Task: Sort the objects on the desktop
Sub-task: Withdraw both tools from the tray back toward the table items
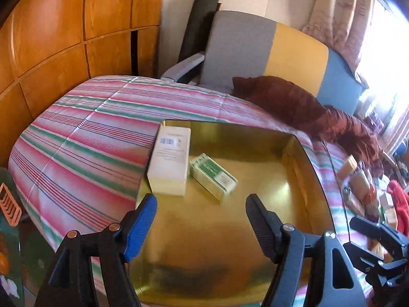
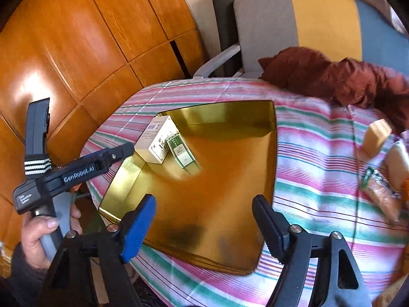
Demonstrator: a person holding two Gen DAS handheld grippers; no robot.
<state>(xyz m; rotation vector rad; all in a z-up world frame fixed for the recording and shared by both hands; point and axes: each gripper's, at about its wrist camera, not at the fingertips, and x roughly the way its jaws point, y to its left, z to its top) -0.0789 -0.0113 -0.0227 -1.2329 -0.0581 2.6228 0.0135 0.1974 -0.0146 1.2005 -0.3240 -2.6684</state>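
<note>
- Gold tray (image 1: pixel 255 243) (image 2: pixel 230 117) lies on a striped cloth (image 1: pixel 76 143) (image 2: pixel 319 153) covering the table.
- White box (image 1: pixel 170 160) (image 2: pixel 156 139) stands in the tray's far left corner, barcode label on top.
- Green-and-white box (image 1: pixel 213 176) (image 2: pixel 180 149) lies just beside the white one, on its right side, angled; whether they touch is unclear.
- Left gripper (image 1: pixel 202 220) (image 2: pixel 127 148) hangs over the tray's near part, fingers spread wide, nothing between them; in the right wrist view its tip sits near the white box, over the tray's left edge.
- Left hand (image 2: pixel 38 232) wraps the gripper handle off the table's left edge.
- Right gripper (image 2: pixel 204 220) (image 1: pixel 358 223) hovers over the tray's near edge, fingers spread wide, holding nothing.
- More items (image 1: pixel 358 179) (image 2: pixel 378 138) crowd the cloth's right edge, blurred, including a tan block.
- Dark red cloth (image 1: pixel 294 102) (image 2: pixel 332 76) bunched at the far right corner.
- Chair (image 1: pixel 255 51) (image 2: pixel 294 25) behind the far edge, wooden panels (image 1: pixel 64 25) (image 2: pixel 76 38) to the left.
</note>
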